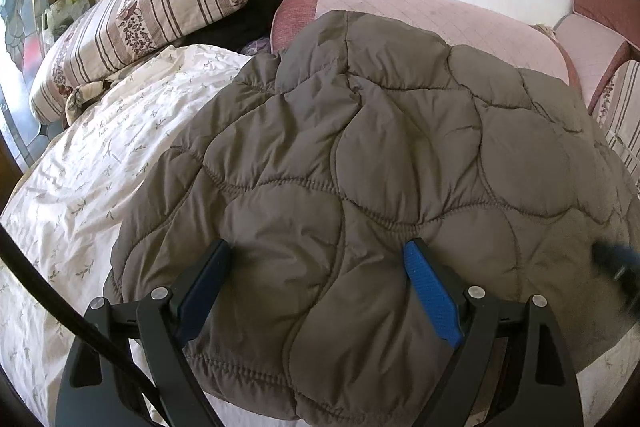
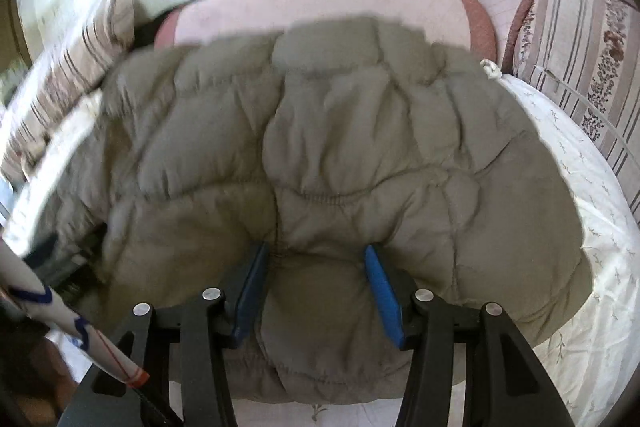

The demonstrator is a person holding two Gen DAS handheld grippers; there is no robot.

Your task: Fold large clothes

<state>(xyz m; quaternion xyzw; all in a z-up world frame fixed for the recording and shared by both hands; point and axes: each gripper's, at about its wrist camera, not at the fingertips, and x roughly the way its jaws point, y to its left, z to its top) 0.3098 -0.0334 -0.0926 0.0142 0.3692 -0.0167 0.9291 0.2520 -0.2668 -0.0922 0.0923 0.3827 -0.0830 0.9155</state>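
Quilted jacket [image 1: 360, 163], grey-brown and padded, lies spread on the floral bedsheet [image 1: 100, 163] of a bed, its far edge against the pink headboard cushion [image 1: 420, 15]. It looks already doubled over, since no sleeves or collar show and the near hem is a thick rounded roll. The bed suits this: a broad, soft surface where a bulky garment can be laid flat and turned.

Both tools sit at the near edge, side by side, which fits a two-handed lift of that hem toward the headboard. The left tool [image 1: 316, 255] is spread wide, its blue pads straddling a puffed panel and resting on the fabric without pinching it. The right tool [image 2: 316, 259] is narrower, with a bulge of padding between its pads; whether it is truly clamped on the cloth I cannot tell, and the right view is blurred.

A striped bolster pillow [image 1: 136, 27] lies at the left, apart from the jacket, with dark clothing [image 1: 256, 15] behind it.
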